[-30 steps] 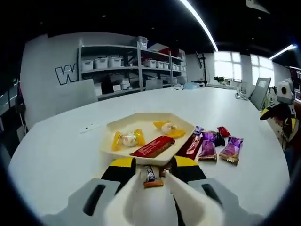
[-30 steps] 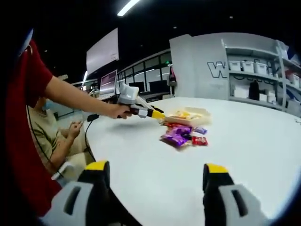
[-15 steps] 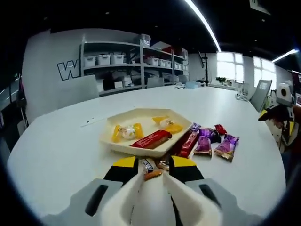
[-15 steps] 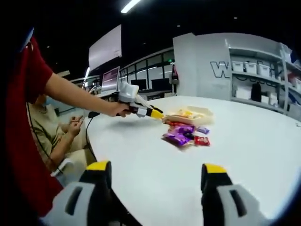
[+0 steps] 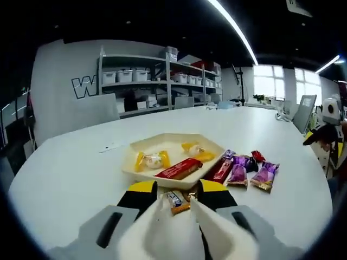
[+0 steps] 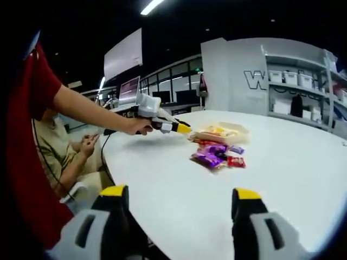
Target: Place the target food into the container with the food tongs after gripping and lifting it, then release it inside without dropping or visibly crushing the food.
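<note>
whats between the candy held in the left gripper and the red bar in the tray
In the left gripper view, the tray's near rim lies between the held candy and the red bar; the candy hangs in the left gripper just short of that rim.

Small wrapped candy [image 5: 177,200] pinched in my tongs [image 5: 174,227], lifted off table.
Cream hexagonal tray [image 5: 173,143] just ahead, wrapped sweets inside.

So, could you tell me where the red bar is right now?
In the left gripper view, the red bar lies in the cream tray, near its front edge, between two yellow-wrapped sweets.
</note>
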